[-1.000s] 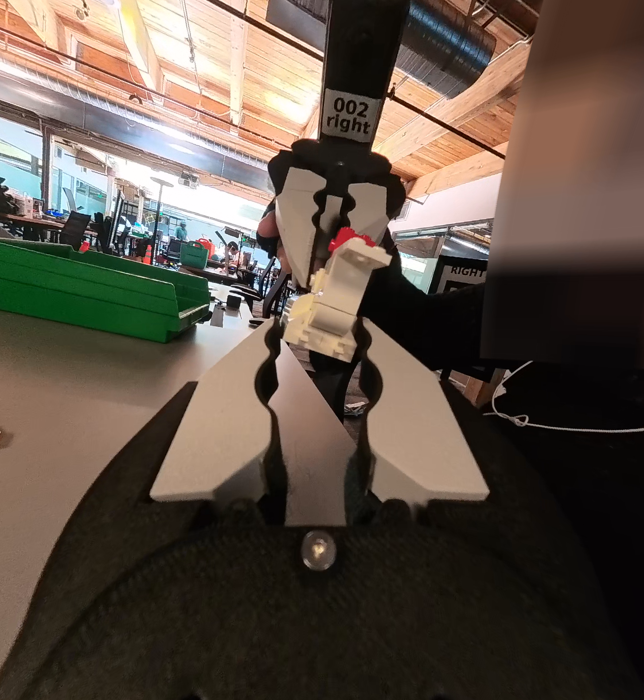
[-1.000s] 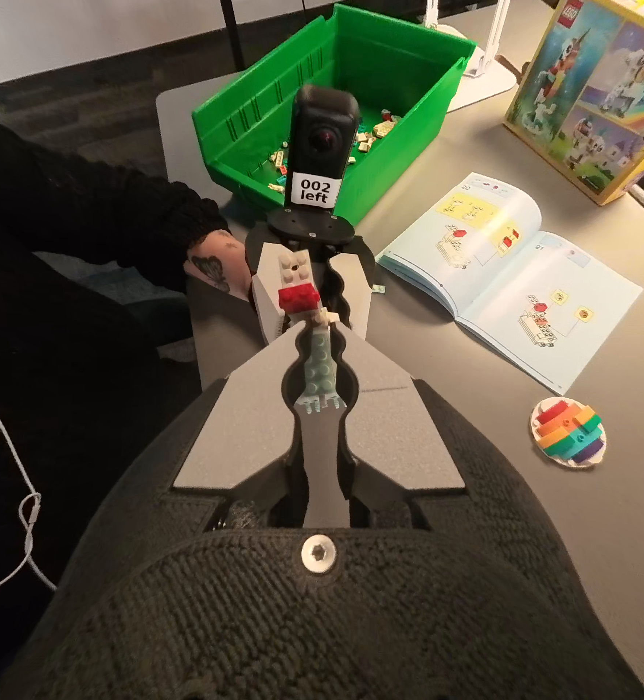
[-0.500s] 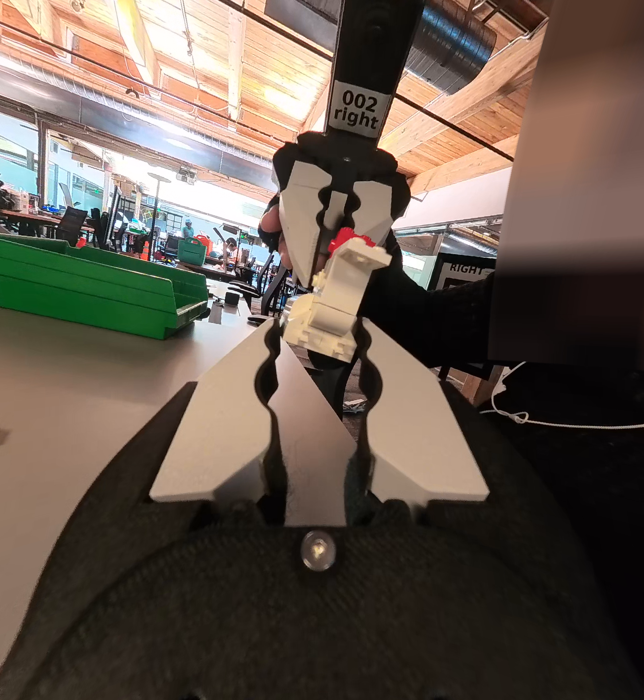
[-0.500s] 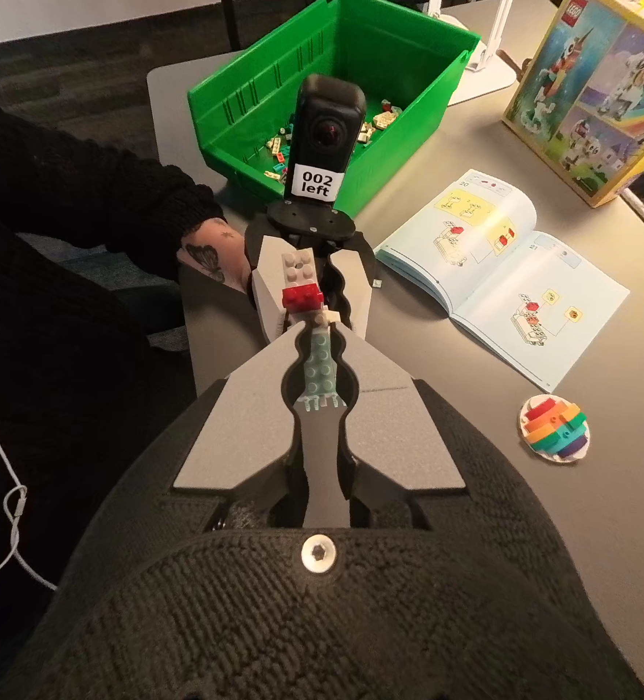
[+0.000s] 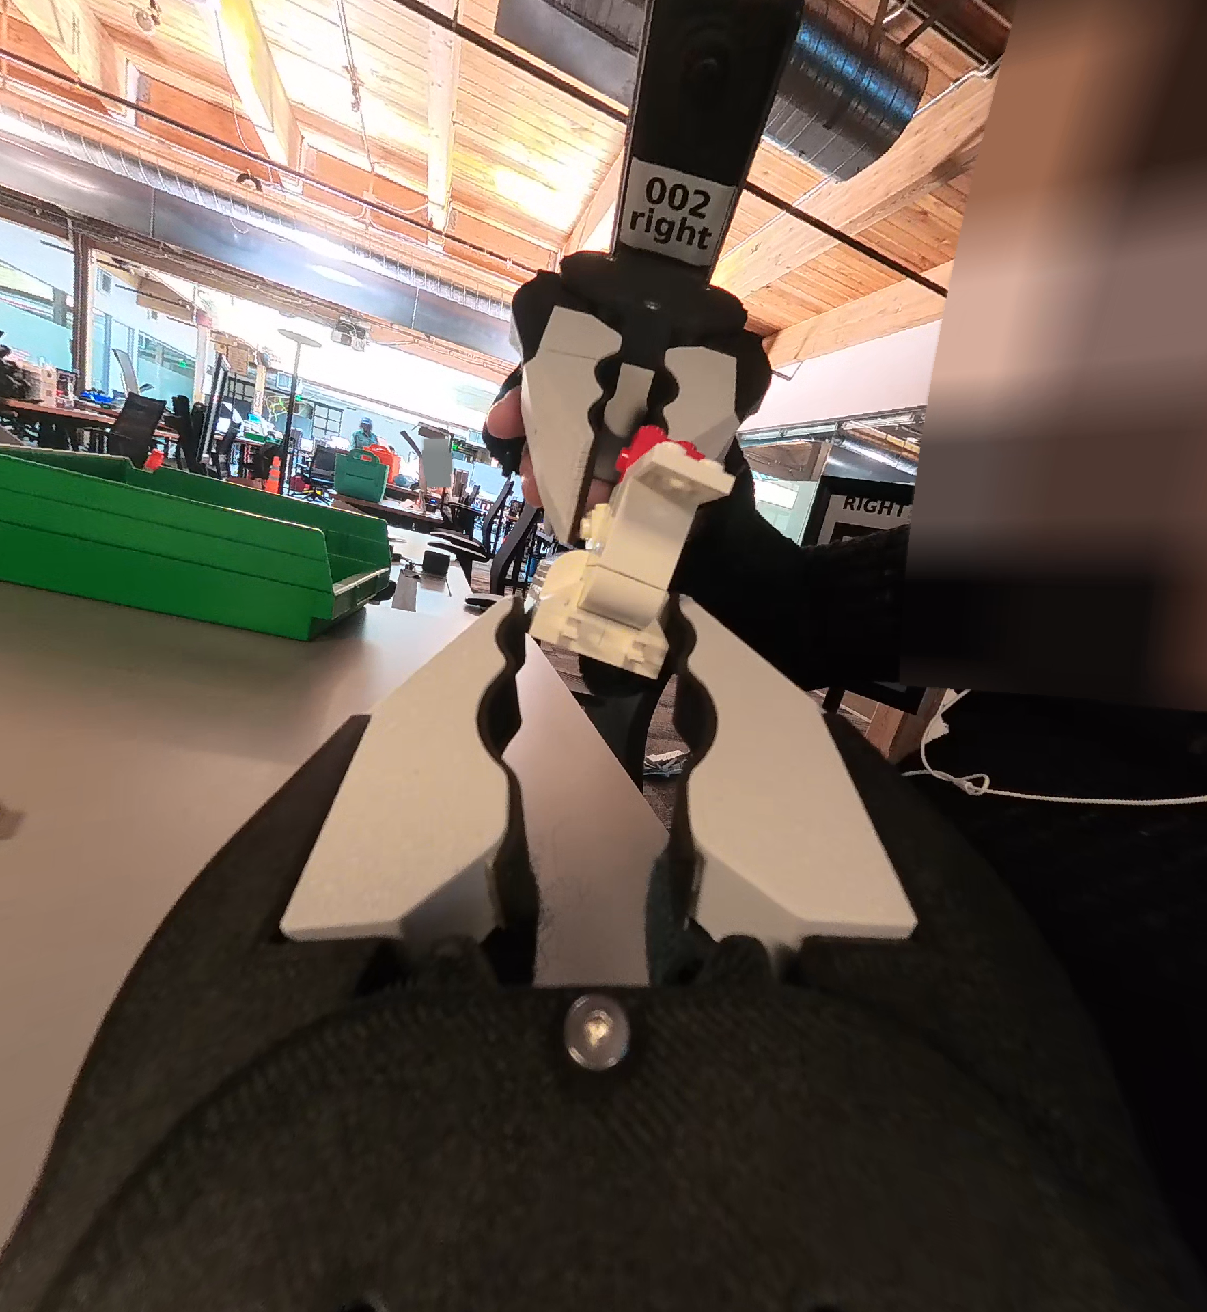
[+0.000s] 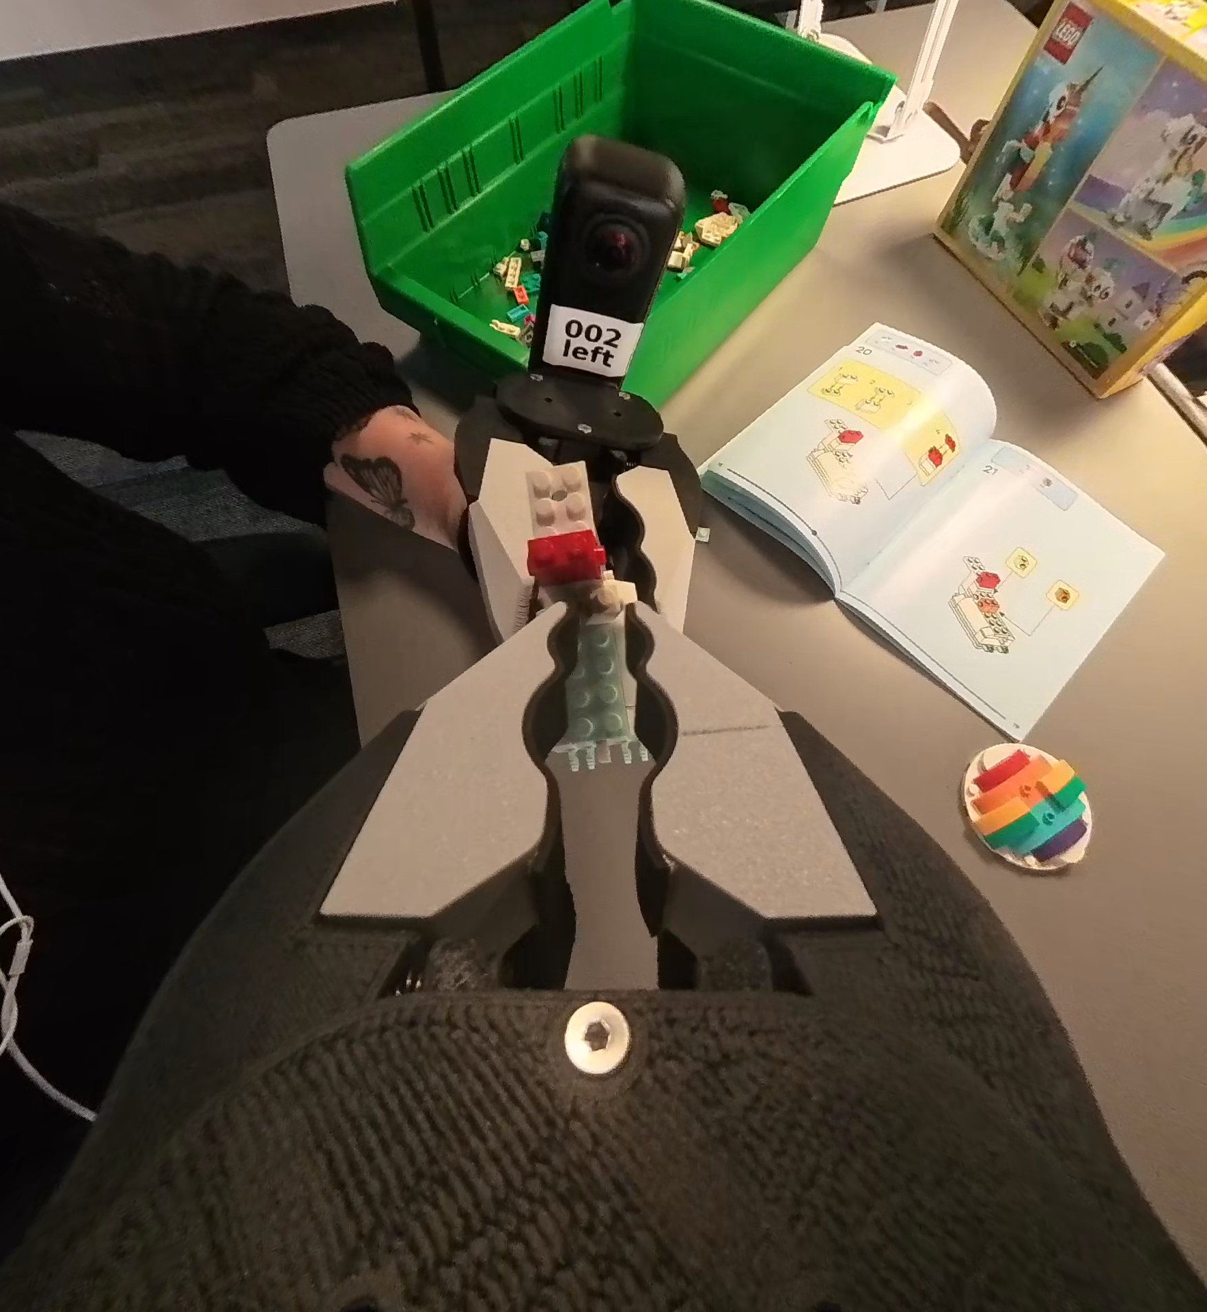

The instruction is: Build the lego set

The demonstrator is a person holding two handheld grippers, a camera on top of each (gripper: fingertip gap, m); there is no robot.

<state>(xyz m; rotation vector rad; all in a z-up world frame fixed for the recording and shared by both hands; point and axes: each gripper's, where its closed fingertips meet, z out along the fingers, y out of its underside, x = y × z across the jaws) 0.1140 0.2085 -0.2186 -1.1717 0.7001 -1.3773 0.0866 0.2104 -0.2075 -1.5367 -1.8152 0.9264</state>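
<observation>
My left gripper (image 5: 594, 610) is shut on a white lego build (image 5: 621, 568) with a red brick (image 5: 646, 444) at its top, held up in the air off the table edge. My right gripper (image 6: 594, 616) faces it tip to tip and is shut on a pale green plate (image 6: 599, 681) that lies between its fingers. The plate's front end meets the build (image 6: 558, 497) just below the red brick (image 6: 563, 557). The right gripper also shows in the left wrist view (image 5: 614, 490), pressed against the build's upper side. The joint itself is hidden by the fingers.
A green bin (image 6: 728, 284) with several loose bricks stands at the table's far side. An open instruction booklet (image 6: 941, 539), the yellow set box (image 6: 1118, 192) and a round rainbow build (image 6: 1026, 809) lie on the grey table (image 5: 160, 710). A person's black sleeve (image 6: 160, 369) is on the left. My two grippers' fingertips are within a few centimetres of each other.
Both grippers keep their hold and stay tip to tip. The pair has drifted only slightly, and the build is tilted a little differently.
</observation>
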